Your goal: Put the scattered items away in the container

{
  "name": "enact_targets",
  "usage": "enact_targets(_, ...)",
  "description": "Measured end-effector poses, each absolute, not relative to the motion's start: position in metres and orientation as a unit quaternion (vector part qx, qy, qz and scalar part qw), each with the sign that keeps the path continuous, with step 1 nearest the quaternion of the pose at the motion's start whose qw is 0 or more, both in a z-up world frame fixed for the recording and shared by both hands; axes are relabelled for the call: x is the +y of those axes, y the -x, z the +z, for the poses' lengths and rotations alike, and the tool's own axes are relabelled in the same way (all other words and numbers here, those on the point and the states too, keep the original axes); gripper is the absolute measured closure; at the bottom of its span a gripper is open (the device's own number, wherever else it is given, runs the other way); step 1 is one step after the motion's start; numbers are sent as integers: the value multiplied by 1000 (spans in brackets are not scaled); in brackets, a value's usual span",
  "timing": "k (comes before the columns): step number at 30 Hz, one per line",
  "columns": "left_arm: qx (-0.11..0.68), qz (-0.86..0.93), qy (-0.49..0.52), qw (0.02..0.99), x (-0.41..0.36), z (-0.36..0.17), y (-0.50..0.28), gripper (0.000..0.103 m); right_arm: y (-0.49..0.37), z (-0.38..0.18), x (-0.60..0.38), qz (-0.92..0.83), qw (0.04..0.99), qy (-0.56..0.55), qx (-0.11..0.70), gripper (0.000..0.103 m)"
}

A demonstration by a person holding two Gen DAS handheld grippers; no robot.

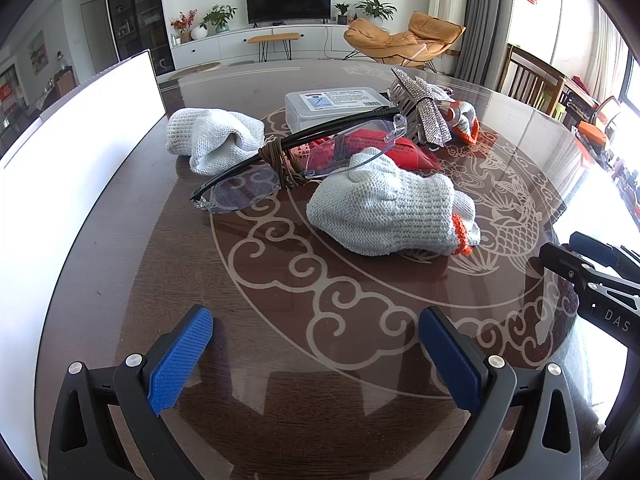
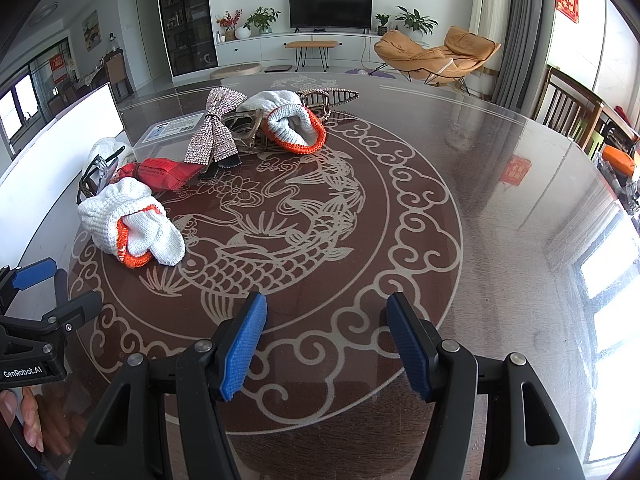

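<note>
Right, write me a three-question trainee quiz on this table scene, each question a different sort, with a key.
1. True or false: the left gripper is shut on a glove.
2. Multiple choice: the glasses have what wound around their middle? A) brown cord B) blue tape C) a red ribbon
3. Fill in: the cuff of the nearest knitted glove is trimmed in ____.

Key:
1. False. Both the left gripper and the right gripper stand open over the table, with nothing between their fingers.
2. A
3. Orange
</note>
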State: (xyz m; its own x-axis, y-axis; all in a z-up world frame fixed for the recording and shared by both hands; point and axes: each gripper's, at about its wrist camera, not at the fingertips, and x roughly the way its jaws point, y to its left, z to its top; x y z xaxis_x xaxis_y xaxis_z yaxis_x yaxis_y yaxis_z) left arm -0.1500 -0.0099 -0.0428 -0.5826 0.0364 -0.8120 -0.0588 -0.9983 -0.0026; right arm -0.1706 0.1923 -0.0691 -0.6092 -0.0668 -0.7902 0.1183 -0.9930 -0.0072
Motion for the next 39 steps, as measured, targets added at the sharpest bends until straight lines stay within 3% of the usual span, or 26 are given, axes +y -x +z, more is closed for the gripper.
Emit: enact_targets(39,7,890,455,20,-15,-42,151,0,171,-69,192,-897,52,-439,29,39)
